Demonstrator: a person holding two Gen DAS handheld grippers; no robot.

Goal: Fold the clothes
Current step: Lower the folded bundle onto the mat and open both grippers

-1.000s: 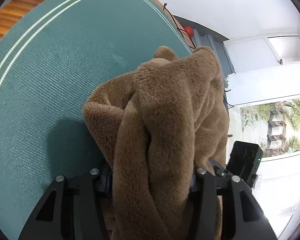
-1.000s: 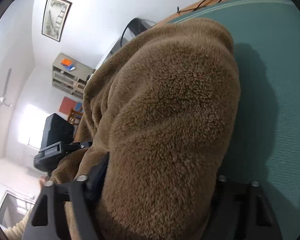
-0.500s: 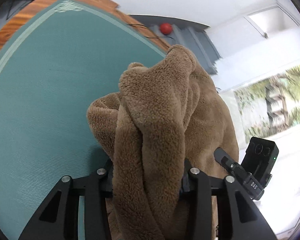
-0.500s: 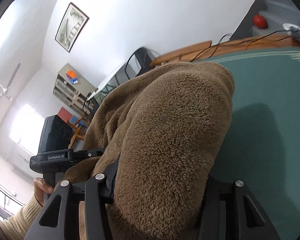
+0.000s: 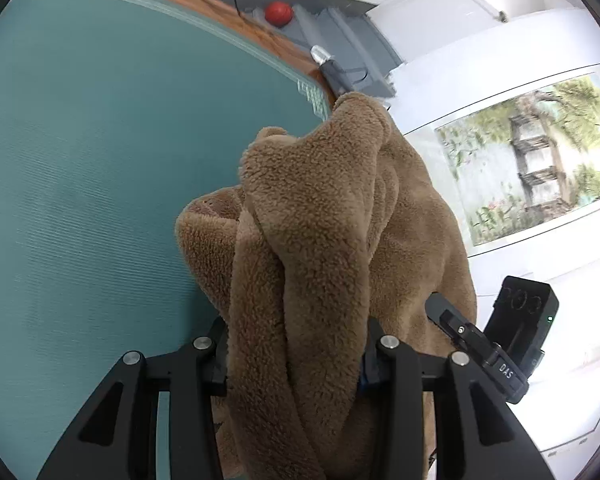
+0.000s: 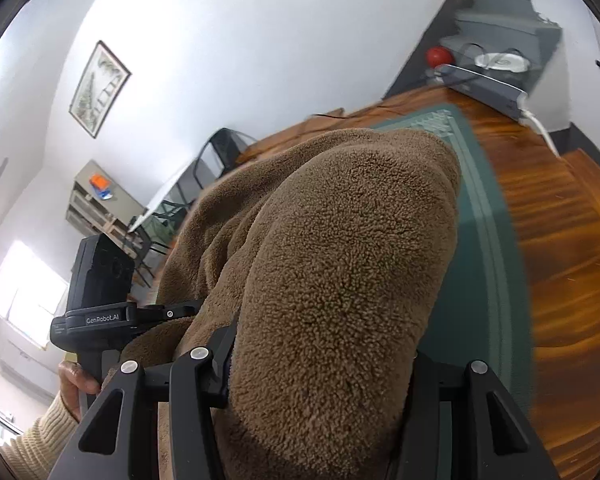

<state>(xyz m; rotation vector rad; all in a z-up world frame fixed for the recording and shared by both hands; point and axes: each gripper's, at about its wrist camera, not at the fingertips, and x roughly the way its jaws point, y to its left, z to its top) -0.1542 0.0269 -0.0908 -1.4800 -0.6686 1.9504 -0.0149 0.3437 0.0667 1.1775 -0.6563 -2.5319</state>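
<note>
Two claws, left (image 5: 296, 356) and right (image 6: 320, 364), angled downward, each clamped on the brown fleece garment (image 5: 320, 240).

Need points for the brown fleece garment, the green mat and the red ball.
brown fleece garment (image 5: 324, 240), left wrist view: bunched fold above the jaws.
green mat (image 5: 100, 140), left wrist view: bare weave left of the garment.
red ball (image 6: 438, 56), right wrist view: its centre.

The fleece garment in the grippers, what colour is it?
Plain brown fleece, with no pattern; the right wrist view shows it best.
</note>
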